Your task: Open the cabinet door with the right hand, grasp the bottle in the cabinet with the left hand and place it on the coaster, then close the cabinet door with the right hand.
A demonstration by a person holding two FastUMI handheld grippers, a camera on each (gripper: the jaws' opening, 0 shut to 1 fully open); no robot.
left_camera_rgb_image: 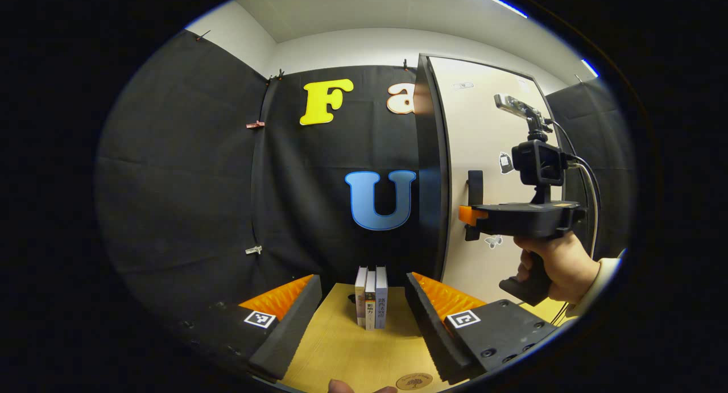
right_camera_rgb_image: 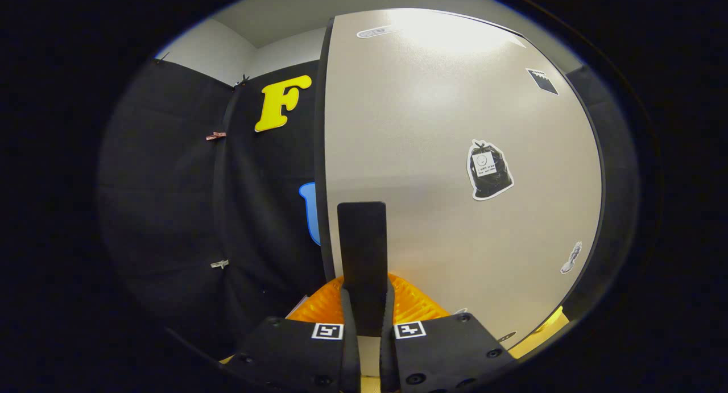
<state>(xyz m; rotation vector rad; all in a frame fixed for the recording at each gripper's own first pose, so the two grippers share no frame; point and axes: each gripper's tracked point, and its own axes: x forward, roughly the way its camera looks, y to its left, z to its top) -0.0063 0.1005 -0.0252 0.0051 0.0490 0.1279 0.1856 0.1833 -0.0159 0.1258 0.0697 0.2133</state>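
Your right gripper (right_camera_rgb_image: 364, 325) has both fingers pinched on the black handle (right_camera_rgb_image: 362, 256) of the pale cabinet door (right_camera_rgb_image: 455, 125). Your left gripper (left_camera_rgb_image: 364, 319) is spread wide with nothing between its fingers, above the wooden tabletop (left_camera_rgb_image: 347, 347), where three books (left_camera_rgb_image: 371, 305) stand upright and the round coaster (left_camera_rgb_image: 414, 381) lies near you.

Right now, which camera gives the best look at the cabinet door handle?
The right gripper view: the handle stands large and upright in the middle, with the right gripper closed on it against the cabinet door. The left gripper view shows the handle small and farther off, with the gripper's front end partly covering it.
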